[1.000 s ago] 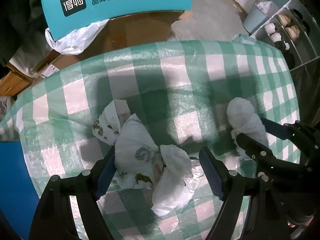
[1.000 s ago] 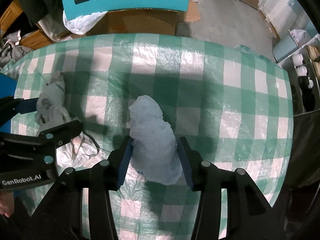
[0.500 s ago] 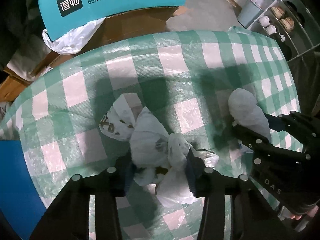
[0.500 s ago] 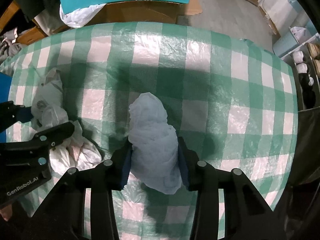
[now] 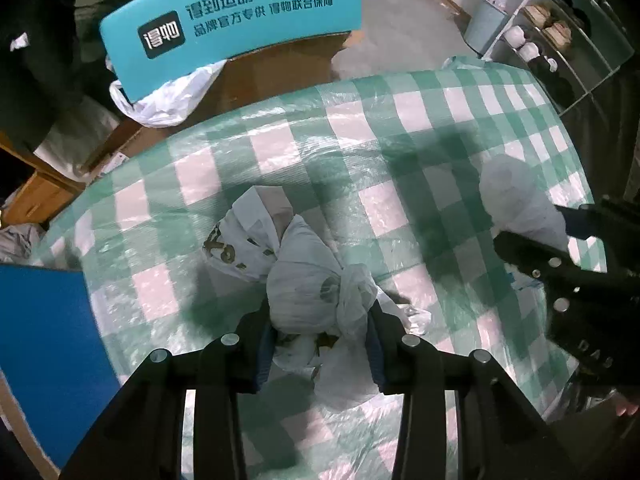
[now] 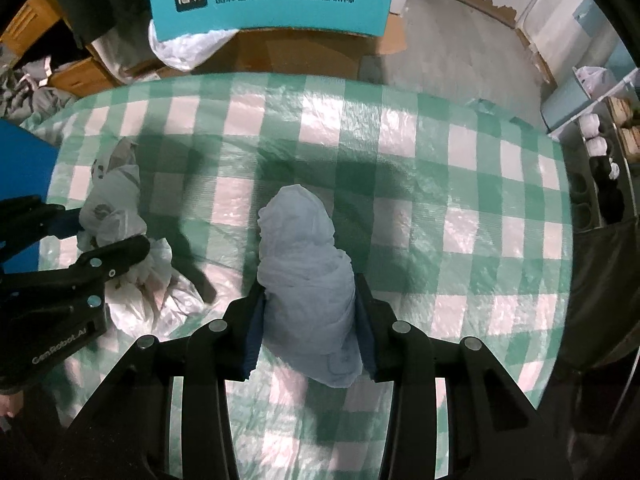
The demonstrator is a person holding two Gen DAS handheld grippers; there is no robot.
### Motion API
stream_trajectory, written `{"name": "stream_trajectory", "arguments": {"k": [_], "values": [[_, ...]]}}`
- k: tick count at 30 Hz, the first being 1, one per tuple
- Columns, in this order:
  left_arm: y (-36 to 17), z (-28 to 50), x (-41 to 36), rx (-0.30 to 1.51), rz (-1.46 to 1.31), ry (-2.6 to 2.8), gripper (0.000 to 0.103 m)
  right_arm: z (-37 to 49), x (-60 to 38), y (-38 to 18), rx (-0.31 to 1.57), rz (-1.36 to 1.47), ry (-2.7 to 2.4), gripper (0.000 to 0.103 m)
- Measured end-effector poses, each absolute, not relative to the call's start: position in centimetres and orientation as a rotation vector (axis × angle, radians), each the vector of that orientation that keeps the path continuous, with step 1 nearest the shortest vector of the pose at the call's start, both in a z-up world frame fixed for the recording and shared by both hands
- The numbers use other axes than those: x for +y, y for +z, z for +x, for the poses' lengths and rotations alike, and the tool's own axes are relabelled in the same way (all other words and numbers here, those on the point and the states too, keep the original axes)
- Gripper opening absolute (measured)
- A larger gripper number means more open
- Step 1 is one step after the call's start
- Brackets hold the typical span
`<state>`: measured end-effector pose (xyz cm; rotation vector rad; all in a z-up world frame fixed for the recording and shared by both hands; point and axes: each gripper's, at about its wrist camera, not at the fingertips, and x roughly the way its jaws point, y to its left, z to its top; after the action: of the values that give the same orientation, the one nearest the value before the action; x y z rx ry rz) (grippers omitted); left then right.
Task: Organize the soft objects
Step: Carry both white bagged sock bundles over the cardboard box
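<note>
A knotted white plastic bag with dark printed marks (image 5: 308, 284) sits between the fingers of my left gripper (image 5: 320, 324). Its jaws are closing, and the pads press into the bag's sides. The bag's loose tail trails on the green-and-white checked tablecloth (image 5: 400, 152). My right gripper (image 6: 310, 312) is shut on a plain white crumpled bundle (image 6: 300, 248), which sticks out forward past the fingertips. The left wrist view shows that bundle (image 5: 516, 196) in the right gripper (image 5: 560, 240) at the right edge. The right wrist view shows the left gripper (image 6: 96, 236) with the printed bag (image 6: 112, 196) at the left.
Beyond the table's far edge stands a teal sign with white lettering (image 5: 240, 28) over a cardboard box (image 5: 272, 76) and a loose white plastic bag (image 5: 168, 100). A blue panel (image 5: 40, 340) borders the table's left side. A shelf with shoes (image 5: 552, 40) stands far right.
The left gripper's fingers have closed from wide apart onto the printed bag. Both grippers have risen a little with their loads, and the table looks farther away.
</note>
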<state>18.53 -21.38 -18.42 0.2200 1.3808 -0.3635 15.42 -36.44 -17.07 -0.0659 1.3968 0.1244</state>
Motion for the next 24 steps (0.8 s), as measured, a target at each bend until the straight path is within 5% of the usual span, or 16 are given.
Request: {"name": "stream_trajectory", "arguments": {"k": [24], "values": [[-9.7,12.5,-18.1,1.165,0.32,-0.332,0.039,10.5,-32.5,-8.8,1.229,-0.122,0.219,0.039]]}}
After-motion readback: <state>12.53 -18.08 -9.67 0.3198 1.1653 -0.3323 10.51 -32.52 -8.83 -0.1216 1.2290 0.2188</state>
